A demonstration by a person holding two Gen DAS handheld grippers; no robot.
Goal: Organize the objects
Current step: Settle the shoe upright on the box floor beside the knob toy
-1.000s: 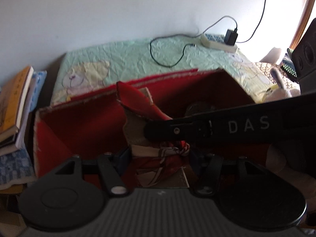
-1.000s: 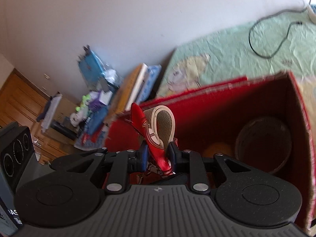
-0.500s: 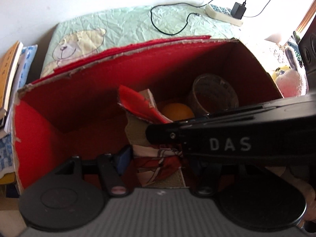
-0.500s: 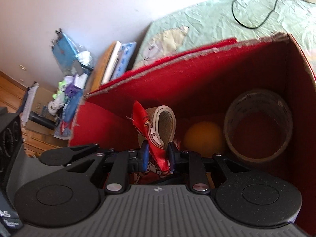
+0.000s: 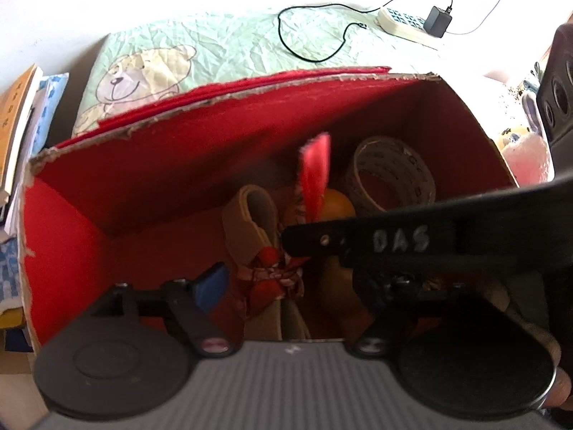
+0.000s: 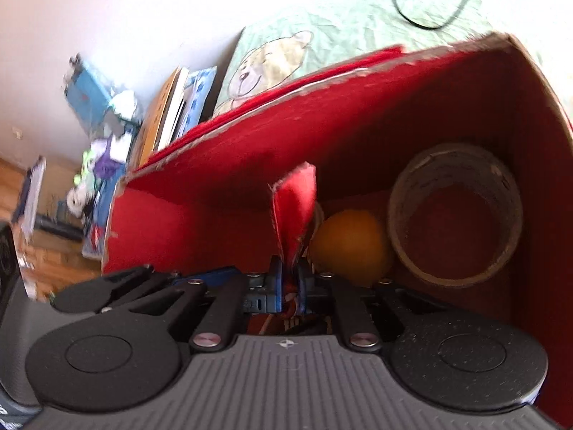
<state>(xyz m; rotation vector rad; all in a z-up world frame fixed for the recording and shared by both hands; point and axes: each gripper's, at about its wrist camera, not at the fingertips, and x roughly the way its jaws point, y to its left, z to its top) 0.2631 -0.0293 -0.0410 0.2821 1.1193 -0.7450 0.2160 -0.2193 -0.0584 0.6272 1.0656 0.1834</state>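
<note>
Both cams wrist-mounted fisheye, each looking fwd along its own fingers, tilted steeply down into the red box (image 5: 172, 193) (image 6: 376, 136) from just above its near rim. V. close range; box fills most of each frame. Left cam sits left of box centre; right gripper's arm (image 5: 412, 240) crosses its view. Right cam rolled, so bed and wall look tilted. 2 views share: box interior, tape roll (image 5: 390, 175) (image 6: 454, 222), orange ball (image 5: 338, 206) (image 6: 351, 247), bear blanket (image 5: 150, 71) (image 6: 272, 64), book stack (image 5: 18, 122) (image 6: 172, 107).
</note>
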